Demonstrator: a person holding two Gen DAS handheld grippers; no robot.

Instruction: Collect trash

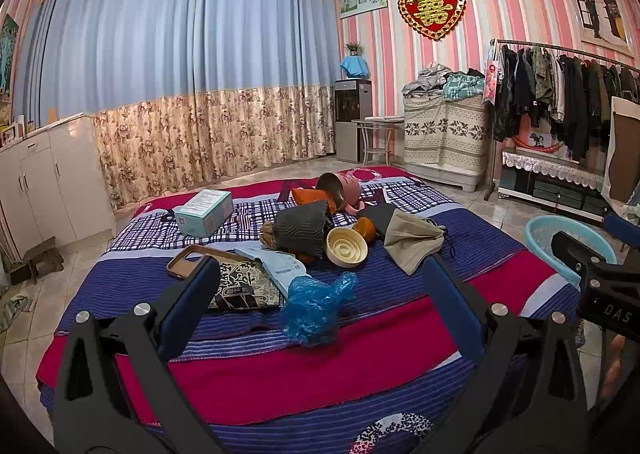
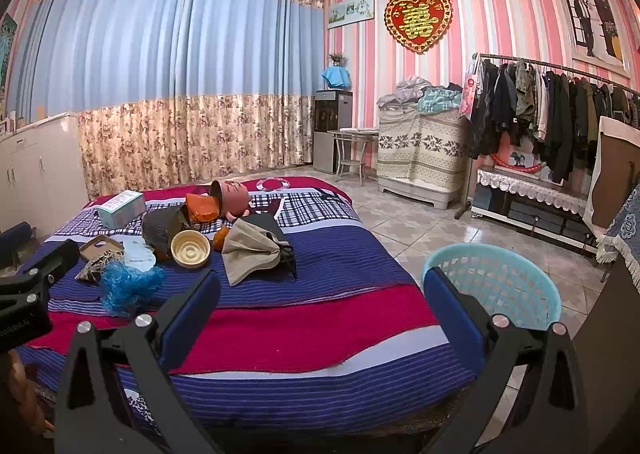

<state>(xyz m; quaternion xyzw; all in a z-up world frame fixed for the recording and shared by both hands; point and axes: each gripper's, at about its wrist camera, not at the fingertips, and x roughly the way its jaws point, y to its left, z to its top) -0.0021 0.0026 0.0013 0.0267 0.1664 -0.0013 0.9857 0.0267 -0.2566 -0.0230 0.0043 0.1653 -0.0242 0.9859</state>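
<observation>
A crumpled blue plastic bag (image 1: 316,308) lies on the striped bed cover (image 1: 360,342), just ahead of my left gripper (image 1: 320,294), which is open and empty with the bag between its fingers' line. Behind it lie a patterned packet (image 1: 240,286), a pale blue paper (image 1: 280,266), a cream bowl (image 1: 346,246), a dark pouch (image 1: 302,230), orange wrappers (image 1: 310,196) and a tipped pink bin (image 1: 340,188). My right gripper (image 2: 320,294) is open and empty over the bed's near right corner. A light blue basket (image 2: 504,286) stands on the floor beside the bed; the bag also shows in the right wrist view (image 2: 128,286).
A teal box (image 1: 204,212), a phone case (image 1: 192,258) and beige cloth (image 1: 412,234) also lie on the bed. White cabinets (image 1: 48,178) stand left, a clothes rack (image 1: 560,94) and low shelf right. Tiled floor surrounds the bed.
</observation>
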